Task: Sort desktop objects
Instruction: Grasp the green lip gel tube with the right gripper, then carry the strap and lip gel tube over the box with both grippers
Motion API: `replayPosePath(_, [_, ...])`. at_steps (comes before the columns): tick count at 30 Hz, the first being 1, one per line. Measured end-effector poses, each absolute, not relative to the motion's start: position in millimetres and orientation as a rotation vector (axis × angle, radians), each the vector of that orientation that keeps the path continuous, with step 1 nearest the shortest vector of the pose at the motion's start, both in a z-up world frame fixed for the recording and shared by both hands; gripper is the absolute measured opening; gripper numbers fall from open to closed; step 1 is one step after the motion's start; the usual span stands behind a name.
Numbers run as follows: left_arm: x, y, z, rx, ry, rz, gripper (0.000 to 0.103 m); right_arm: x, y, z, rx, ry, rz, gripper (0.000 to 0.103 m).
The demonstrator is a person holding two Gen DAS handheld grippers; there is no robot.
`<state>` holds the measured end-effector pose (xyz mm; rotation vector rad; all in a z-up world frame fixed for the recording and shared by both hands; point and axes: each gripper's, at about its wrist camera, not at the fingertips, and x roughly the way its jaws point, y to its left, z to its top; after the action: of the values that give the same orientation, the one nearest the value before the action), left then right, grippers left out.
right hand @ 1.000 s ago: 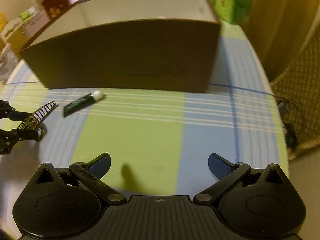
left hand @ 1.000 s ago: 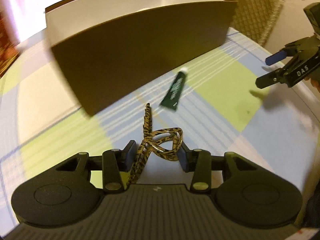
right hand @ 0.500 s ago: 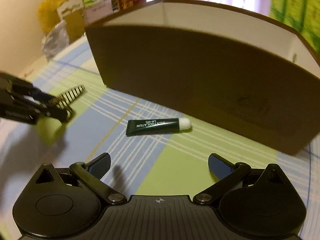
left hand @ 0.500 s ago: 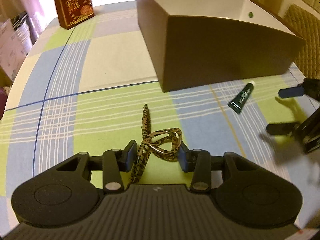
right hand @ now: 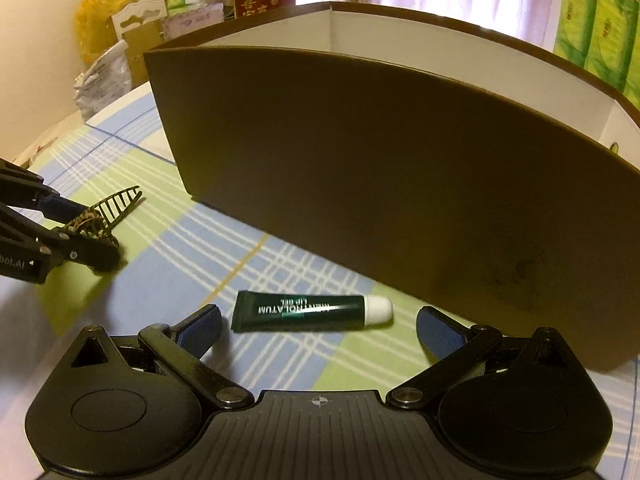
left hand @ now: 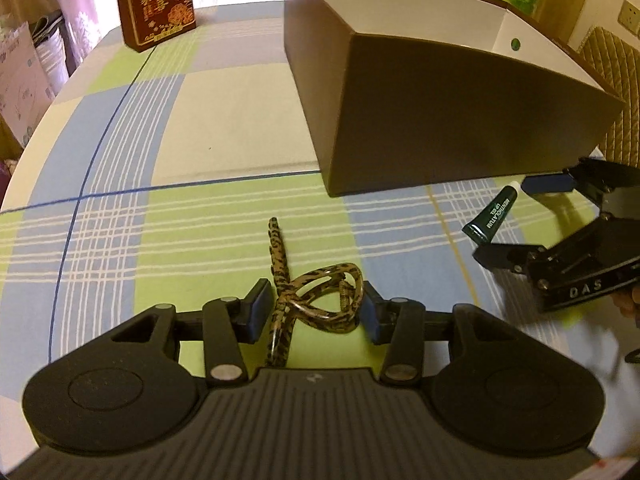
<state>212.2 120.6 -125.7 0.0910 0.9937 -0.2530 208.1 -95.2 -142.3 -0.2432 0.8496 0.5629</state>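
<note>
A checked cloth [left hand: 240, 128] in pale green, blue and cream covers the worktop, matt and smooth with a fine woven look. The big box [left hand: 440, 120] looks like stiff cardboard, matt brown outside and plain white inside. The hair clip [left hand: 316, 292] is glossy plastic with a tortoiseshell pattern, catching small highlights. The tube [right hand: 304, 312] is shiny dark-green plastic with a smooth white cap. Both grippers are matt black plastic with ribbed bodies and bright metal rivets; their fingers [right hand: 200, 328] carry blue pads with a fine rough texture.
</note>
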Motion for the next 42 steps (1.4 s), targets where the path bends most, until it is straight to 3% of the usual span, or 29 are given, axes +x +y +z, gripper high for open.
replayPosePath(2, [213,120,-126,0.094,0.992,-0.252,0.042,210,-96,-143,-0.240,0.844,0.558,0.096])
replayPosePath(4, [213,120,-127,0.091,0.990,-0.252,0.041,211,-98,-140,-0.237,0.830,0.563,0.081])
replayPosePath(42, [164,59,-102,0.117,1.022,-0.408,0.038,132,-185,-104,-0.150,0.946,0.440,0.081])
